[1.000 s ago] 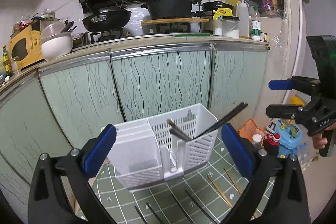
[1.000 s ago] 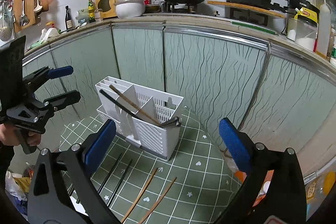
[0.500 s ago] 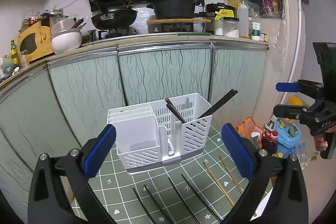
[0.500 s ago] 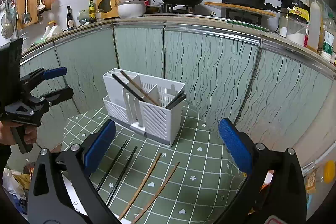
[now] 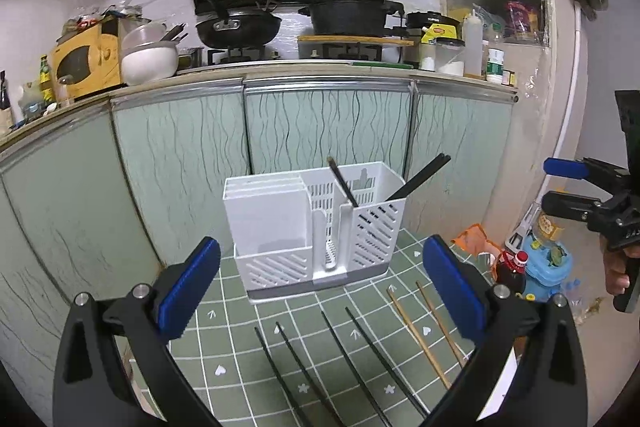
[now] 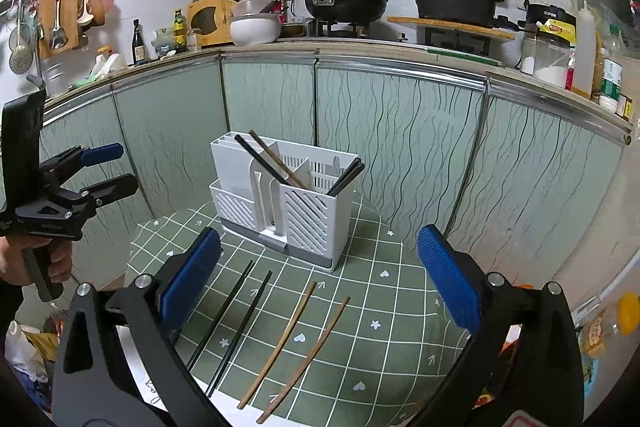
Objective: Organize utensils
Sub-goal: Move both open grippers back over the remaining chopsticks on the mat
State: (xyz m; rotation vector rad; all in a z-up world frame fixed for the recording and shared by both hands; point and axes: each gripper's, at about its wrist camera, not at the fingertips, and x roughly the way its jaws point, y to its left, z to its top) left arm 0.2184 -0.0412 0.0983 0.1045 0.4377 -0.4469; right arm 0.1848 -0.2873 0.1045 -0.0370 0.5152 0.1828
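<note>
Green checked mat (image 6: 372, 291) spread over the low worktop, set close against the pale cabinet doors (image 5: 328, 131), presumably to mark out a working patch. White utensil caddy (image 5: 316, 223) parked at the mat's far edge, slotted side forward, so that sticks can drop in from above; already loaded with several dark chopsticks and a brown one, leaning out of the right-hand compartments. Left gripper (image 5: 320, 283) and right gripper (image 6: 318, 281) both held back and above the near edge, jaws spread wide, nothing between the blue pads, probably lining up for the next pick. Loose on the mat, in front of the caddy: black chopsticks (image 6: 228, 327) to the left, two brown wooden chopsticks (image 6: 296, 343) to the right, laid roughly parallel and apart, easy to pinch singly.

Compared with a second back: caddy smaller and further off in both views, more mat and more of the loose sticks showing, jaws just as wide.
</note>
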